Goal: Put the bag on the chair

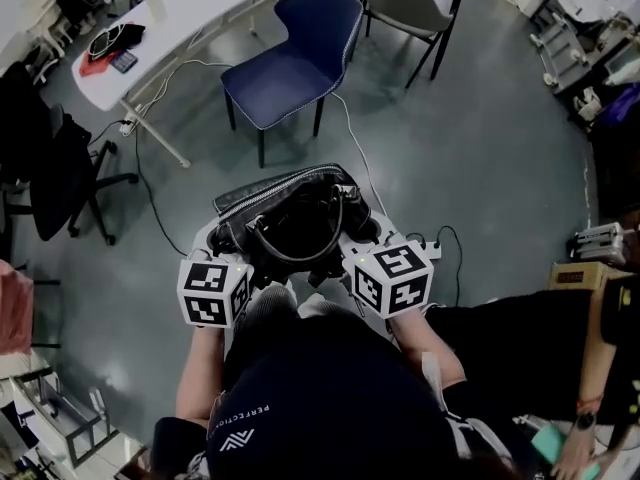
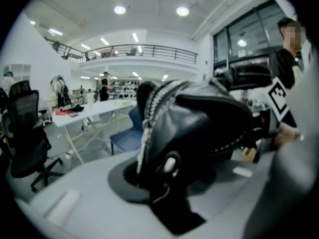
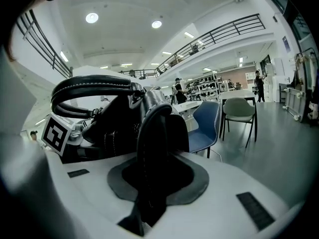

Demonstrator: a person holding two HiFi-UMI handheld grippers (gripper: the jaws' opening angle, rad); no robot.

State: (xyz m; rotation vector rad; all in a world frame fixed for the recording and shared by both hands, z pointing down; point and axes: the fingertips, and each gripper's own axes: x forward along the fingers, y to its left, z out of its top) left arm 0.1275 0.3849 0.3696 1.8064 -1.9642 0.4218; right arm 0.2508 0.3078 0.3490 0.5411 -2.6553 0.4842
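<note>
Left gripper (image 1: 233,242) and right gripper (image 1: 354,240) are clamping the black handbag (image 1: 290,208), its ends hiding their jaw tips; open floor (image 1: 450,148) is stretching towards the blue chair (image 1: 290,63).

So the bag (image 1: 290,218) hangs between the two grippers, left gripper (image 1: 228,253) on its left end, right gripper (image 1: 362,248) on its right end. The chair (image 1: 295,63) is out ahead, well apart, with the table (image 1: 205,8) just behind-left of it and a second chair (image 1: 410,8) behind-right

The black leather bag (image 1: 290,218), zip gaping and handles drooping over its opening, is held upright off the floor, apart from the bare-seated blue chair (image 1: 285,73).
</note>
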